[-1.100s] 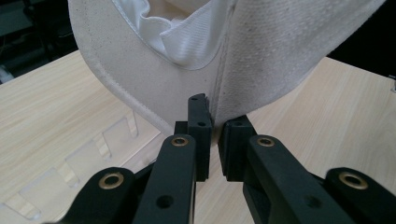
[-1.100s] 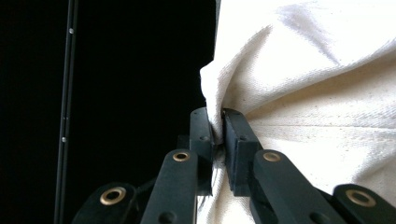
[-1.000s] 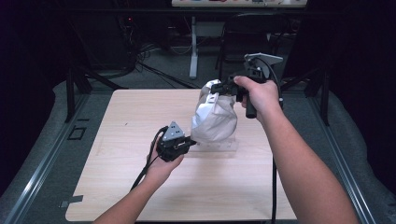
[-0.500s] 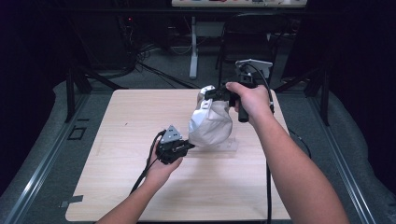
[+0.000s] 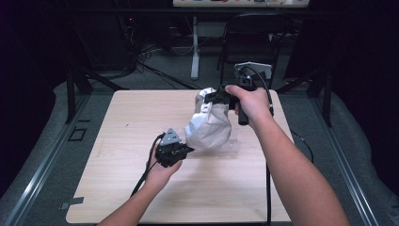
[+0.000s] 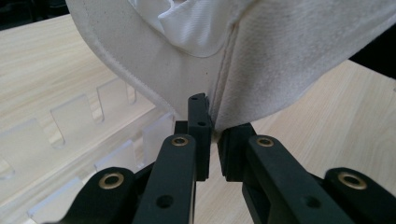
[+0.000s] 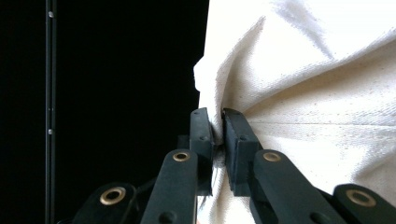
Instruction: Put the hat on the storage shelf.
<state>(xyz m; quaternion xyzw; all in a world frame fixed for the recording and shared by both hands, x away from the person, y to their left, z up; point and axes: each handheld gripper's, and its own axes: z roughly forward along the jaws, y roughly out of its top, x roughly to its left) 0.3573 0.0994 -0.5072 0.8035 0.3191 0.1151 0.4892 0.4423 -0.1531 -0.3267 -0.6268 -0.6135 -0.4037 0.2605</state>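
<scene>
No brand, label or writing can be read on anything here. A cream cloth bag (image 5: 209, 127) hangs over the middle of the wooden table (image 5: 117, 122), held between the two grippers. The right gripper (image 5: 217, 96), raised at the bag's top, has its jaws closed on a bunched fold of the fabric; in the right gripper view the cloth (image 7: 299, 107) is pinched tight between the pads with black background to its left. The left gripper (image 5: 186, 149), low and just over the tabletop, has its jaws narrow and nipping the bag's lower edge; in the left gripper view the seam of the bag (image 6: 280, 60) sits squeezed between the pads. Under the bag a clear plastic rack (image 6: 79, 135) with upright slotted tabs lies on the table, showing as a faint clear sheet (image 5: 230, 147) in the high view. Behind the table stand a dark chair (image 5: 254, 33) and a white post (image 5: 195, 47), with cables on the floor.
</scene>
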